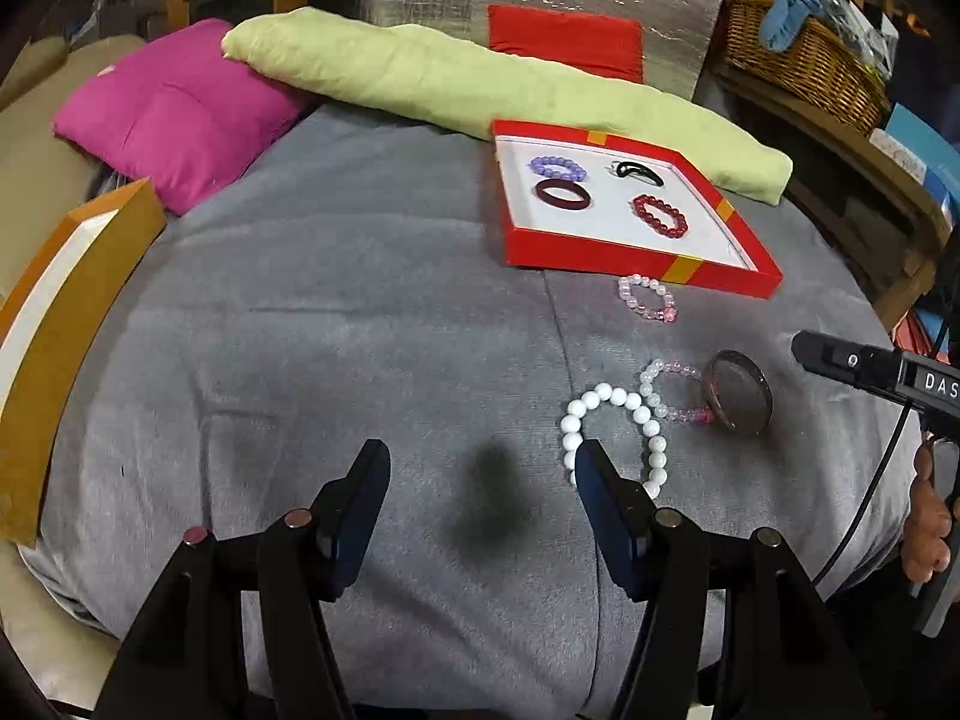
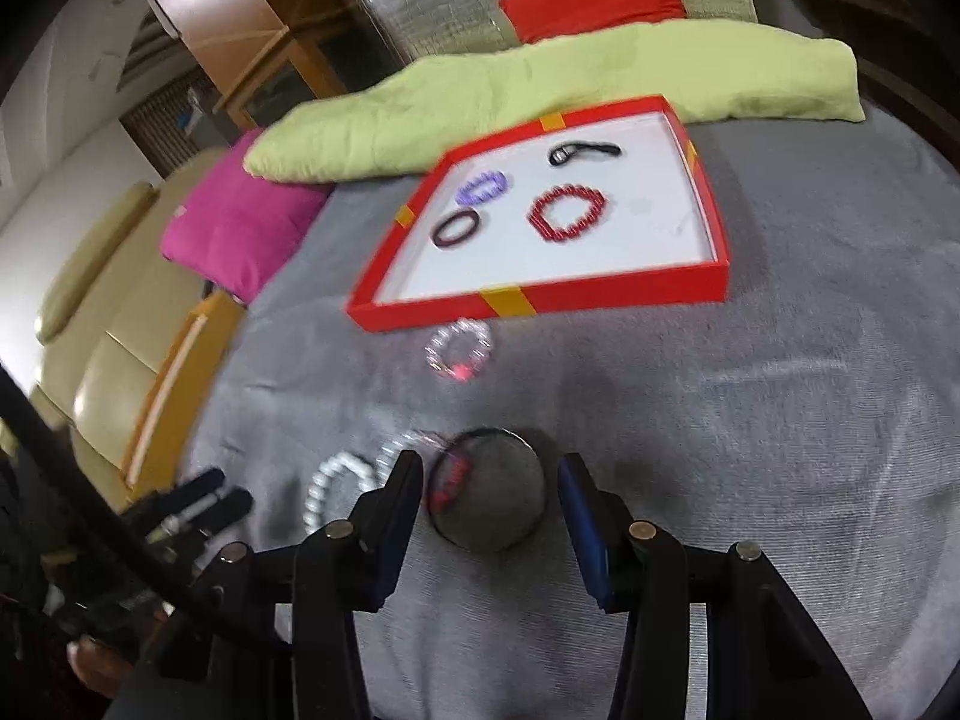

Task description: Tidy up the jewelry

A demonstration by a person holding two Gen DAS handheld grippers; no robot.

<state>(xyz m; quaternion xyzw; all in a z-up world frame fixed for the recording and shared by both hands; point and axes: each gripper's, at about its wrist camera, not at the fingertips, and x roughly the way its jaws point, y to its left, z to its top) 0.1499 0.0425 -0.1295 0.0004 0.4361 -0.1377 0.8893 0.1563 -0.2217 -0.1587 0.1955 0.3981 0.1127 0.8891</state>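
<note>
Both grippers gape wide — the right gripper (image 2: pixel 489 471) straddling a dark, glassy bangle (image 2: pixel 492 489), the left gripper (image 1: pixel 480 465) empty.

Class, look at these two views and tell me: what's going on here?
A person holding tongs in each hand is sorting bracelets into a red tray on a grey blanket. Four pieces already lie in the tray. The right tongs, open, straddle a clear bangle without gripping it. The left tongs, also open, sit beside a white bead bracelet. Two pink bracelets also lie outside the tray.
</note>
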